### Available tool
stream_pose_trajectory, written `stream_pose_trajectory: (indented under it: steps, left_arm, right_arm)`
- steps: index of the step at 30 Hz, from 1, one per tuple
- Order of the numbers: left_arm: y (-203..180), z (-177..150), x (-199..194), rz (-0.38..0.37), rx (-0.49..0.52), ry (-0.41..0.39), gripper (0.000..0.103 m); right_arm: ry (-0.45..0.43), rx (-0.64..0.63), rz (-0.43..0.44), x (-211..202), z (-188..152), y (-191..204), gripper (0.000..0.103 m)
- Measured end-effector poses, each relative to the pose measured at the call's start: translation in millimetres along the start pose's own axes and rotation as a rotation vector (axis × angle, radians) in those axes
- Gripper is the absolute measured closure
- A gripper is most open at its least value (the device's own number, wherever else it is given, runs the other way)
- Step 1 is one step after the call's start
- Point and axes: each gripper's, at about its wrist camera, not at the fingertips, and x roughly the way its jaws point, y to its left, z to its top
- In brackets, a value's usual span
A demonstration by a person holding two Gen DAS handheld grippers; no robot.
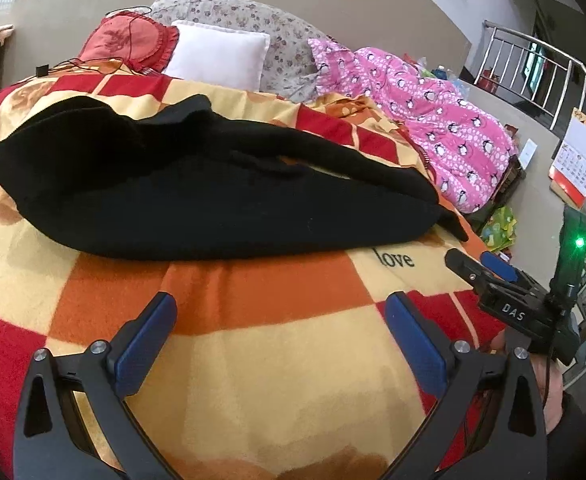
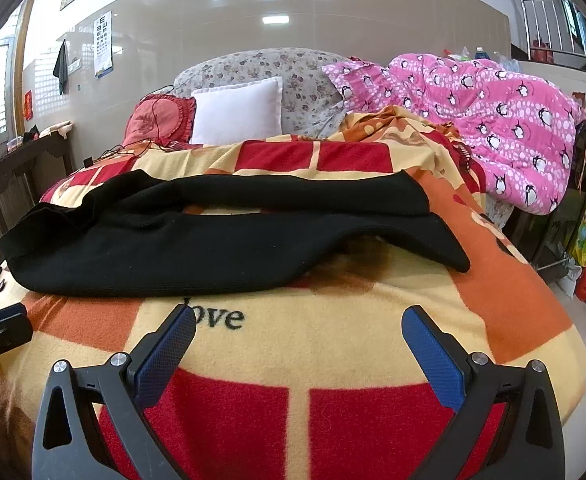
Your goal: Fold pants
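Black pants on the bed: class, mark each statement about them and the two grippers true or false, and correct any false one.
1. The black pants lie on a checked blanket. True.
2. The left gripper is clamped on the pants. False: it is open, short of them.
3. The right gripper is open and empty. True.
4. A pink penguin quilt covers the pants. False: it lies apart, to the right.

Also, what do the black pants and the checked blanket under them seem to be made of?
The black pants look like a soft knit, perhaps fleece or wool: matte, thick, with rounded folds and no shine. The checked blanket looks like plush fleece: its surface is fuzzy and the printed colours have soft edges. The exact fibre cannot be told from the pictures.
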Motion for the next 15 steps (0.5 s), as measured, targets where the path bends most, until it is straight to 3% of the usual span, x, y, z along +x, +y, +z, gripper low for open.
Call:
stream_pose_trajectory:
  steps: [15]
  left_arm:
    - [12,0,-7,-0.072,-0.076,-0.063,0.0]
  right_arm:
    - [0.002,0.009,0.003,3,-2,-1,0.0]
